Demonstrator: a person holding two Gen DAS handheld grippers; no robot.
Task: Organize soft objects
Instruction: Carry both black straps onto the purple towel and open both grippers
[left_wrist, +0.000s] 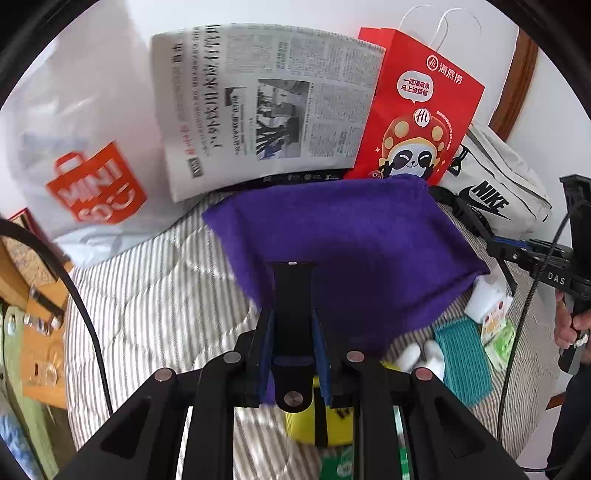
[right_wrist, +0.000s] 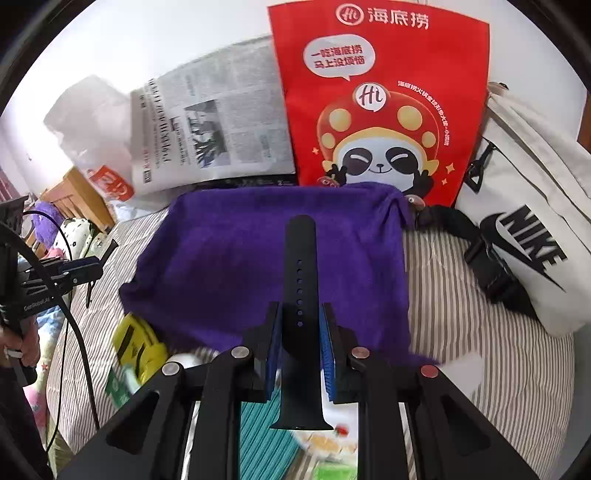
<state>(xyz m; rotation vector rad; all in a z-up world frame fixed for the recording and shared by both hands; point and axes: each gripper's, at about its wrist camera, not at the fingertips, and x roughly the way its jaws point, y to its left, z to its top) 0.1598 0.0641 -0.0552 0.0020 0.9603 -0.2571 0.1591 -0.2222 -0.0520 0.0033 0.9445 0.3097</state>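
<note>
Between the blue pads of the left gripper (left_wrist: 293, 354) sits a short black watch strap piece (left_wrist: 293, 295), pinched tight, with the jaws close together. Over on the other side, the right gripper (right_wrist: 300, 354) pinches a longer black strap with holes (right_wrist: 301, 280) the same way, jaws narrow around it. Both straps poke forward over a purple towel (left_wrist: 354, 240) that lies spread on the striped bed cover (left_wrist: 155, 295). It looks like each hand carries one half of a watch band to a new spot. Just under the grippers lie a yellow pouch (right_wrist: 138, 343), a teal knitted cloth (left_wrist: 463, 358) and something white and soft, so the bed is crowded there. Behind the towel stand a newspaper (left_wrist: 266, 107), a red paper bag (left_wrist: 417, 110) and a white Nike bag (right_wrist: 528, 229), leaning on the wall. What could go wrong: the straps are thin and bendy and held only by their sides, so one could slip out if a hand shakes or tips. A low swing could also snag the towel and drag it, or bump the red bag and knock it over.
</note>
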